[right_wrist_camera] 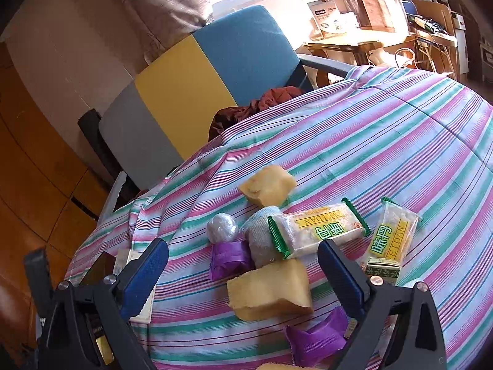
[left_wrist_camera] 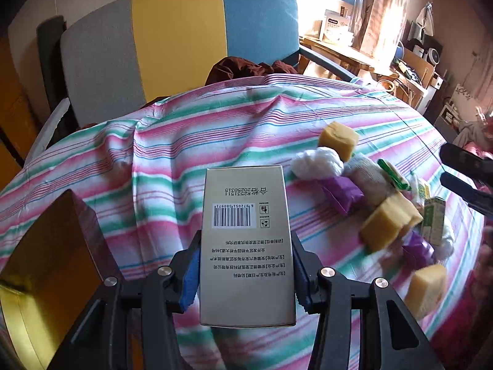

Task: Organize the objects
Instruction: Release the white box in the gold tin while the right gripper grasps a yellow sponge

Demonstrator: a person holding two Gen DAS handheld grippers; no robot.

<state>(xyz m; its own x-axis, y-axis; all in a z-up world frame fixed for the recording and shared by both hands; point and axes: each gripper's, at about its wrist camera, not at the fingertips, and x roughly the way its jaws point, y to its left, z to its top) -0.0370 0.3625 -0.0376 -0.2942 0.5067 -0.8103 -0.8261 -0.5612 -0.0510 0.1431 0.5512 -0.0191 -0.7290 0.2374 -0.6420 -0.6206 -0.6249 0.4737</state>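
Left gripper (left_wrist_camera: pixel 245 273) clamps flat gold carton (left_wrist_camera: pixel 245 240); right gripper (right_wrist_camera: pixel 243 265) spread above spongy yellow block (right_wrist_camera: pixel 269 289).

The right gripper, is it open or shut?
Open: the right gripper has its blue pads spread wide above a yellow sponge block, gripping nothing.

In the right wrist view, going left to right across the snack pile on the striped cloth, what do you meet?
Small foil-wrapped silver ball → purple crinkled wrapper → grey-white rolled towel → long clear snack packet with green ends → upright clear snack packet with yellow-green label.
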